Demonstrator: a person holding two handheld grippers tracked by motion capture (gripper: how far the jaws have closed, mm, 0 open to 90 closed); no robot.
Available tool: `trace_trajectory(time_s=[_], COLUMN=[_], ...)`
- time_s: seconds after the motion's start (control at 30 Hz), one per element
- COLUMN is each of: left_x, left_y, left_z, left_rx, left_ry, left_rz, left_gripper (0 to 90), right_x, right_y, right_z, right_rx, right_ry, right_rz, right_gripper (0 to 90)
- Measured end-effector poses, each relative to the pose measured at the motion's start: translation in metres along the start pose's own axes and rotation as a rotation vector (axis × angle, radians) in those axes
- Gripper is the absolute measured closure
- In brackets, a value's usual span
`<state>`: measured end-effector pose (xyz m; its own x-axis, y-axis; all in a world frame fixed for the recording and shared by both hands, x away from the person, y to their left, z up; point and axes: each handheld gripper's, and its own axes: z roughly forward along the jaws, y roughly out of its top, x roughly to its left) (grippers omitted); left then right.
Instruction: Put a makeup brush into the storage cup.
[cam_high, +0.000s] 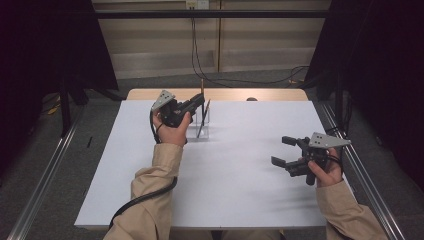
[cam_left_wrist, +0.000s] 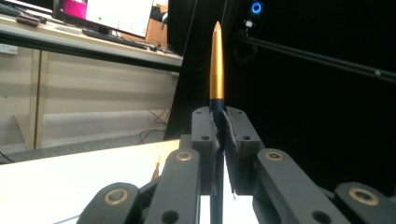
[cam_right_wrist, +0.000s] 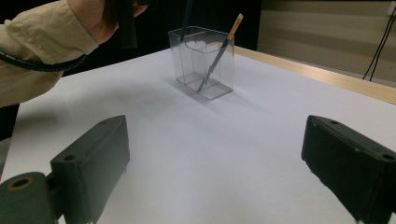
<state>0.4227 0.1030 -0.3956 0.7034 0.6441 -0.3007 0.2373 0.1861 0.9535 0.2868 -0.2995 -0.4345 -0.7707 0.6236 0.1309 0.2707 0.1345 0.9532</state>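
gripping a pencil (cam_left_wrist: 216, 70) between its 2 black jaws, the left gripper (cam_high: 192, 106) is pressed tight on the dark lower shaft, with the gold upper part and pointed tip rising straight up past the pads in the left gripper view. in the high view this gripper sits at the far left-centre of the white table (cam_high: 240, 165), right at the clear plastic holder (cam_right_wrist: 201, 60), and the held pencil stands upright over that holder. whether its lower end is inside the holder or just above it cannot be told from these angles. a second pencil (cam_right_wrist: 218, 51) leans tilted inside the holder (its pale end pokes above the rim toward the right in the right gripper view), resting against the holder's wall.

the right gripper (cam_high: 286, 152) hovers near the table's right edge, well apart from the holder, its 2 jaws spread wide with nothing between them; only bare table surface shows in the gap. a tan sleeve (cam_high: 155, 185) covers the left forearm, with the gripper's black cable trailing beside it.
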Motion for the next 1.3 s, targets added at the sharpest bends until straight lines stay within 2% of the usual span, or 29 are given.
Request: trace_trajectory(time_s=[0.07, 0.13, 0.5, 0.73, 0.83, 0.93, 0.97, 1.03, 1.07, 1.3], left_x=[0.002, 0.004, 0.008, 0.007, 0.007, 0.006, 0.007, 0.007, 0.008, 0.008], left_y=[0.0, 0.001, -0.001, -0.006, -0.007, -0.009, -0.01, -0.011, -0.012, -0.017], left_z=[0.002, 0.004, 0.016, 0.02, 0.022, 0.024, 0.024, 0.025, 0.025, 0.027], left_rx=[-0.014, -0.013, -0.039, -0.036, -0.04, -0.032, -0.024, -0.023, -0.016, -0.023], left_ry=[0.002, 0.015, 0.047, 0.065, 0.063, 0.075, 0.078, 0.081, 0.081, 0.09], left_rz=[-0.012, 0.01, 0.035, 0.065, 0.049, 0.053, 0.066, 0.061, 0.074, 0.071], left_gripper=[83.5, 83.5, 83.5, 83.4, 83.4, 83.4, 83.4, 83.4, 83.4, 83.4], right_x=[0.0, 0.0, 0.0, -0.001, -0.001, -0.001, -0.001, -0.001, -0.001, 0.0], right_y=[0.0, 0.0, 0.0, -0.001, -0.001, 0.0, 0.0, 0.0, -0.001, 0.0], right_z=[0.0, -0.001, 0.0, 0.0, 0.0, -0.001, -0.001, -0.001, -0.001, 0.0], right_rx=[-0.002, -0.003, -0.004, -0.003, -0.002, -0.004, -0.005, -0.004, -0.003, -0.003], right_ry=[0.0, -0.001, 0.004, 0.005, 0.007, 0.005, 0.004, 0.005, 0.005, 0.01], right_rz=[0.0, 0.0, -0.002, -0.002, -0.004, -0.004, -0.005, -0.004, -0.004, -0.007], right_gripper=[6.6, 6.6, 6.6, 6.7, 6.7, 6.7, 6.7, 6.8, 6.7, 6.8])
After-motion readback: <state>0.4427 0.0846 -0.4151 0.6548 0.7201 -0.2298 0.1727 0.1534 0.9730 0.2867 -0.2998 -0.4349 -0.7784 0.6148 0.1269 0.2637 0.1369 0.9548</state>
